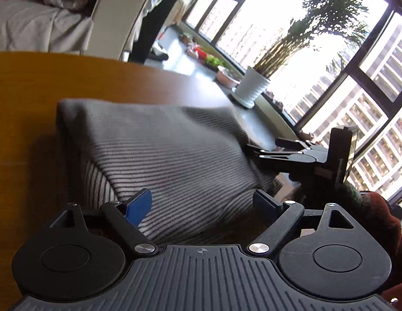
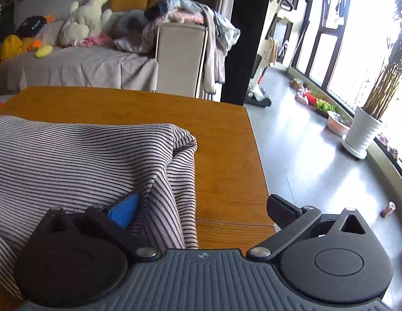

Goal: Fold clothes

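Soft ribbed knit cloth on the striped garment (image 2: 71,160); smooth, lightly glossy wood on the table (image 2: 221,134); matt black plastic with shiny metal pins on the right gripper (image 2: 203,208); glossy floor (image 2: 304,160).

Daylight floods through tall dark-framed windows (image 2: 338,41) onto a grey floor (image 2: 299,140), with a grey-covered sofa (image 2: 71,70) behind.
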`<state>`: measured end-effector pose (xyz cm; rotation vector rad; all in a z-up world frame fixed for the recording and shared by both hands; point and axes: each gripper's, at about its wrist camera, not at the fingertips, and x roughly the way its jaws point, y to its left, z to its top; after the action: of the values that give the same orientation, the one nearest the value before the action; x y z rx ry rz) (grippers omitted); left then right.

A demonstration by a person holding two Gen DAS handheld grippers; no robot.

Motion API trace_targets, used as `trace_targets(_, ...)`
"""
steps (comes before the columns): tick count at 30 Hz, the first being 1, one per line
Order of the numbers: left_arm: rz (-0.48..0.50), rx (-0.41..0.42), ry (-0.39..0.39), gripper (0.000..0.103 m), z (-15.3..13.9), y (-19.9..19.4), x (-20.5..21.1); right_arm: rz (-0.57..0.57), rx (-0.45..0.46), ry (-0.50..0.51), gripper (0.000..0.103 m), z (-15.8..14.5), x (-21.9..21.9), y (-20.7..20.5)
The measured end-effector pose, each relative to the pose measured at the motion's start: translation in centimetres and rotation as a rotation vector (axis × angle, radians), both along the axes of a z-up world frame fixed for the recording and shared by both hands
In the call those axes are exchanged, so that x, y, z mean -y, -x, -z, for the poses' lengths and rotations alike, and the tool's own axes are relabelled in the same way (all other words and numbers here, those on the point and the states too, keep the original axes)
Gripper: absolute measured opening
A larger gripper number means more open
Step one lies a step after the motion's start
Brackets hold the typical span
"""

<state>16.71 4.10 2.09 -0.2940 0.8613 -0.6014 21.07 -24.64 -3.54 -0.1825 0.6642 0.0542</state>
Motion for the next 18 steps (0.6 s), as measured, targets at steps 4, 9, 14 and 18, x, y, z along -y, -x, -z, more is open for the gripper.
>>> trace_targets(4, -0.003, 0.012, 0.021, 0.089, 0.6, -2.1, -0.6, 0.009, 0.024, 0.001, 0.103, 0.1, -0.2, 1.9)
trace_targets(9, -0.028, 0.053, 0.012, 0.090, 1.2, -6.2, -1.2, 0.021, -0.015, -0.069, 0.103, 0.2, -1.2, 5.3)
trace_targets(14, -0.090, 0.062, -0.034, 0.090, 0.9, -9.8, -1.3, -0.135, -0.020, -0.072, 0.103, -0.9, -4.4, 8.1)
trace_targets(18, -0.127, 0.094, -0.086, 0.095, -0.8, -8.5, -1.4, -0.140, 0.081, -0.027, 0.103, -3.7, -4.2, 8.3)
